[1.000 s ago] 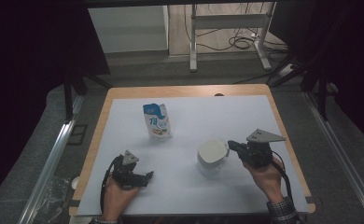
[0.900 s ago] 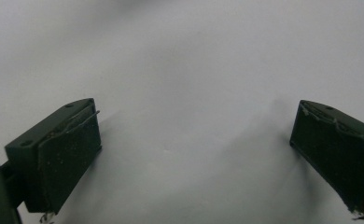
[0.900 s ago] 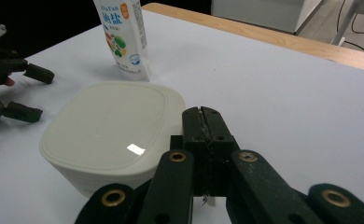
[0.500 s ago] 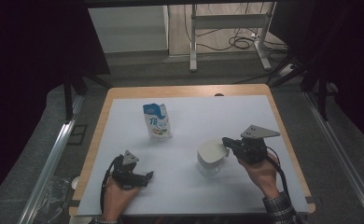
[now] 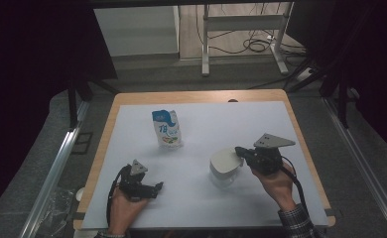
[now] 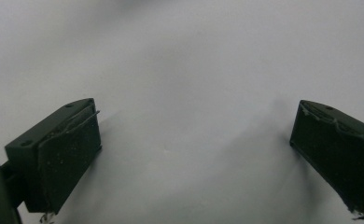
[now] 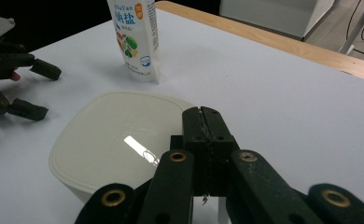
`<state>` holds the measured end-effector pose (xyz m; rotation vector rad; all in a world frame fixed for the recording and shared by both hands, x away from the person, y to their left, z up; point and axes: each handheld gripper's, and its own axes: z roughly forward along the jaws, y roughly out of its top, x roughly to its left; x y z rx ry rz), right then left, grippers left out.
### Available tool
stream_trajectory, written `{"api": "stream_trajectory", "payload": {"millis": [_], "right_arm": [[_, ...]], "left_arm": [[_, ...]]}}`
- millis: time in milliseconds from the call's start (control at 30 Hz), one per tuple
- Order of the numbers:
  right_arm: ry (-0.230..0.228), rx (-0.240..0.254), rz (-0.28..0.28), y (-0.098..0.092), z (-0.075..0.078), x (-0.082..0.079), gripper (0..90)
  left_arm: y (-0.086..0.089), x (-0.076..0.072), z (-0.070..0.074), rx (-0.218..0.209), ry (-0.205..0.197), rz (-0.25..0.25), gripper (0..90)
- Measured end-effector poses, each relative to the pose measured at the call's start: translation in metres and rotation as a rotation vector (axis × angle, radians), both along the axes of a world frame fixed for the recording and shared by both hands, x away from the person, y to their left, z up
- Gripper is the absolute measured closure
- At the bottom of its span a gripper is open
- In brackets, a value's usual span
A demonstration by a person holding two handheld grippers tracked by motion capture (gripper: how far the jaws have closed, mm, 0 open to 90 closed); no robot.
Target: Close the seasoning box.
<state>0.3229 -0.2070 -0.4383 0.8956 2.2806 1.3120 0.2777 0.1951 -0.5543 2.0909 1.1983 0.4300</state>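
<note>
Your right gripper fingers pressed together over the white tub, left gripper fingers spread above bare surface, pouch behind.

R gripper jaws shut over edge of white lidded tub; salt pouch upright behind.

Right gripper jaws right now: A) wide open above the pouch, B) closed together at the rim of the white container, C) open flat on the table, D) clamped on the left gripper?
B: in the right gripper view the right gripper has its two black jaws pressed together at the near edge of the white container.
</note>
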Motion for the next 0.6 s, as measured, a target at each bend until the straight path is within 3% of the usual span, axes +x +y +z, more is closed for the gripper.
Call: {"api": "stream_trajectory", "payload": {"millis": [600], "right_arm": [[-0.007,0.003,-0.008,-0.0012,-0.0014,0.0006,89.5]], "left_arm": [[-0.0001,-0.0001,0.0000,-0.001,0.001,0.001,1.6]]}}
